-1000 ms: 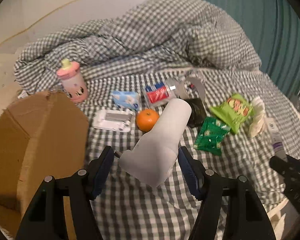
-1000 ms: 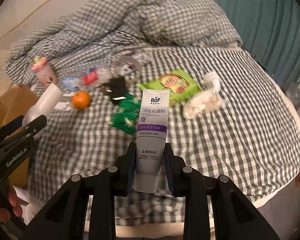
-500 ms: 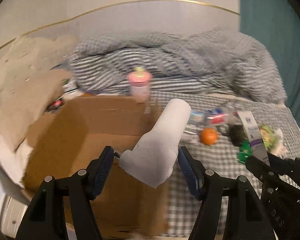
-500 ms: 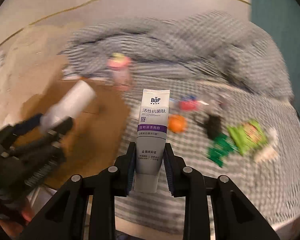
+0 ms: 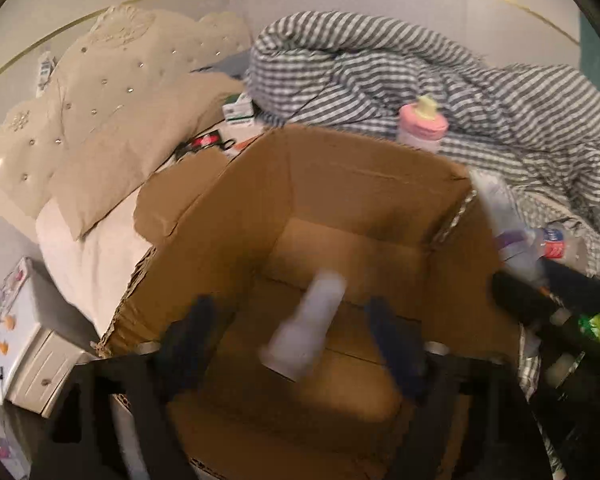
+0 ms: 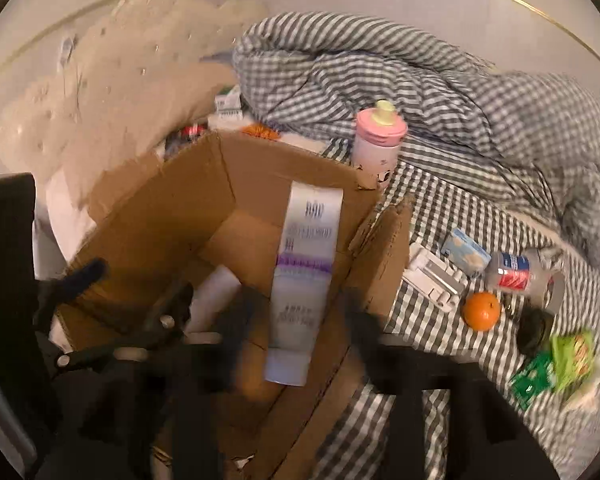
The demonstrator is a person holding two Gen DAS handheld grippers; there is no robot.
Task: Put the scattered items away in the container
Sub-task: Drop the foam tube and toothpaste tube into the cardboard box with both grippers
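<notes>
An open cardboard box (image 5: pixel 340 184) stands at the bed's edge, under both grippers. In the left wrist view my left gripper (image 5: pixel 296 340) hangs over the box's inside. Its jaws are opening, and a blurred white roll (image 5: pixel 304 328) is loose between them with a gap on each side. In the right wrist view my right gripper (image 6: pixel 300 328) is over the same box (image 6: pixel 260 168), its jaws also opening. The white and purple toothpaste tube (image 6: pixel 304 288) stands between them, clear of both pads. The white roll (image 6: pixel 216 296) shows to its left.
On the checked sheet right of the box lie a pink bottle (image 6: pixel 378 140), a white flat pack (image 6: pixel 432 276), a blue packet (image 6: pixel 466 251), an orange (image 6: pixel 481 311), a clear bottle (image 6: pixel 516 272) and green snack bags (image 6: pixel 572 354). A beige headboard (image 5: pixel 112 120) and white nightstand (image 5: pixel 28 344) are left.
Both grippers swung left from over the bed to above the box. Both jaws spread wide, letting go of the white roll and the toothpaste tube.
</notes>
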